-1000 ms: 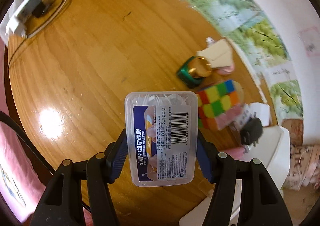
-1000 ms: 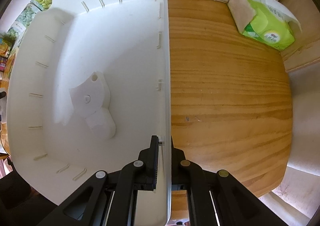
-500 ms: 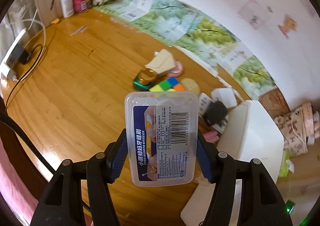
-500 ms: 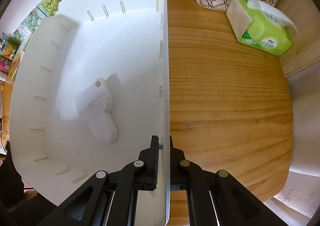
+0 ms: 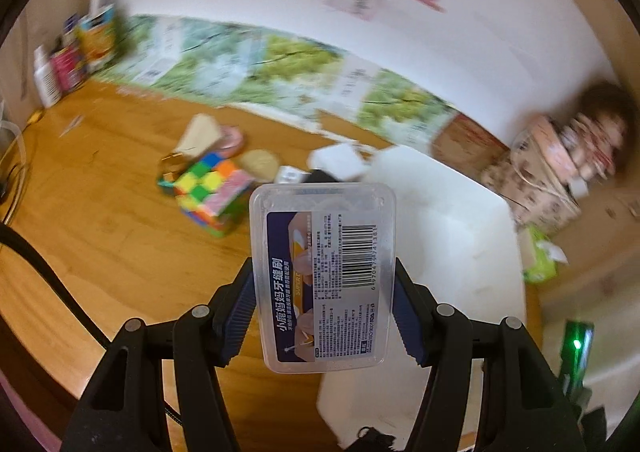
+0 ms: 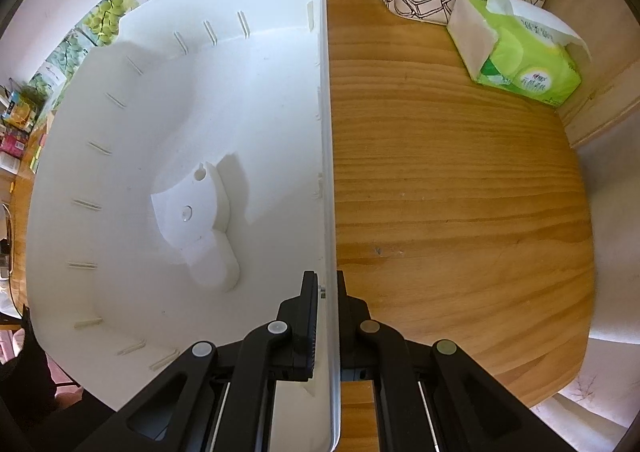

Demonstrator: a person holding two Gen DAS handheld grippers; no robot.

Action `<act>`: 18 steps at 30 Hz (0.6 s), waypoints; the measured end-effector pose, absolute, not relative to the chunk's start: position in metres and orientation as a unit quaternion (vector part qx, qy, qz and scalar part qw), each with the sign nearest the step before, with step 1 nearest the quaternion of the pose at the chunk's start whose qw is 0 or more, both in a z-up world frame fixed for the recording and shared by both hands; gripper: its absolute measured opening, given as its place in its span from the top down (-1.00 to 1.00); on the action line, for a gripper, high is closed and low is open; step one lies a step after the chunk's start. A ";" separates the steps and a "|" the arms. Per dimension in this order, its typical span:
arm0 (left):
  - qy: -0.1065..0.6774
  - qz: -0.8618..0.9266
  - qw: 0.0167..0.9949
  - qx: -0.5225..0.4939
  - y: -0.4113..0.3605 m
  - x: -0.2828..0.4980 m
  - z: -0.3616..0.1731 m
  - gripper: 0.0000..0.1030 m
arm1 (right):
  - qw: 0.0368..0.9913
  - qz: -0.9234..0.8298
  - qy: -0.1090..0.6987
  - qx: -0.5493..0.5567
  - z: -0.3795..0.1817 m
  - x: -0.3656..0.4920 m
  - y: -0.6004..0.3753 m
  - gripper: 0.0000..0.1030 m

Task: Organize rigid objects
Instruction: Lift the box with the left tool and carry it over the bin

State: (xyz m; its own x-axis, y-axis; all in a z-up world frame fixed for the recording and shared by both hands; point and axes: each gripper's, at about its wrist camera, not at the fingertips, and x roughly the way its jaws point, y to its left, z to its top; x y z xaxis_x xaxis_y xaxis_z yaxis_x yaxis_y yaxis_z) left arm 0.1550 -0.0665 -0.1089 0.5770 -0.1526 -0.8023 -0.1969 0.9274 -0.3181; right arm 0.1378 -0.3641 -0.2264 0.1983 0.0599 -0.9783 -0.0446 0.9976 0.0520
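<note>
Plastic box (image 5: 324, 276), clear, labelled and one of a kind here, is riding in the left gripper (image 5: 324, 312), jaws pinching its long sides, above the table edge just beside the one white bin (image 5: 452, 220). It is looking light, stiff and slick, so a side grip suits. Right gripper (image 6: 328, 292) is clamping the bin's wall (image 6: 326, 172), nearly closed. One puzzle cube (image 5: 208, 188) is waiting nearby.

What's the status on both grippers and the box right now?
Left gripper shut on clear box, held above the table. Right gripper shut on white bin wall. Bin holds only a white piece; nothing blocking.
</note>
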 end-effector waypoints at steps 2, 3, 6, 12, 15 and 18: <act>0.450 -0.015 0.875 -0.179 -0.079 0.153 -0.105 -0.27 | 0.774 0.033 0.632 0.007 -0.227 0.136 -0.364 0.89; 0.446 -0.029 0.878 -0.174 -0.085 0.152 -0.103 -0.27 | 0.773 0.034 0.633 0.008 -0.230 0.138 -0.368 0.89; 0.436 -0.063 0.884 -0.156 -0.101 0.150 -0.097 -0.27 | 0.774 0.035 0.633 0.012 -0.231 0.137 -0.372 0.89; 0.429 -0.117 0.886 -0.129 -0.128 0.146 -0.091 -0.27 | 0.773 0.034 0.633 0.020 -0.233 0.142 -0.378 0.89; 0.433 -0.135 0.883 -0.117 -0.140 0.144 -0.092 -0.27 | 0.773 0.035 0.634 0.022 -0.236 0.141 -0.382 0.89; 0.435 -0.147 0.883 -0.096 -0.151 0.141 -0.091 -0.27 | 0.771 0.036 0.635 0.024 -0.238 0.142 -0.384 0.89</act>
State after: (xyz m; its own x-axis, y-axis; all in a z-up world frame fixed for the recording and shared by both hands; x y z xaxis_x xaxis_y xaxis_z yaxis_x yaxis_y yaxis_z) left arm 0.1413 -0.1512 -0.0905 0.5784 -0.3423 -0.7405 0.1753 0.9387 -0.2970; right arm 0.1415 -0.3845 -0.2376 0.1904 0.0864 -0.9779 -0.0242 0.9962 0.0833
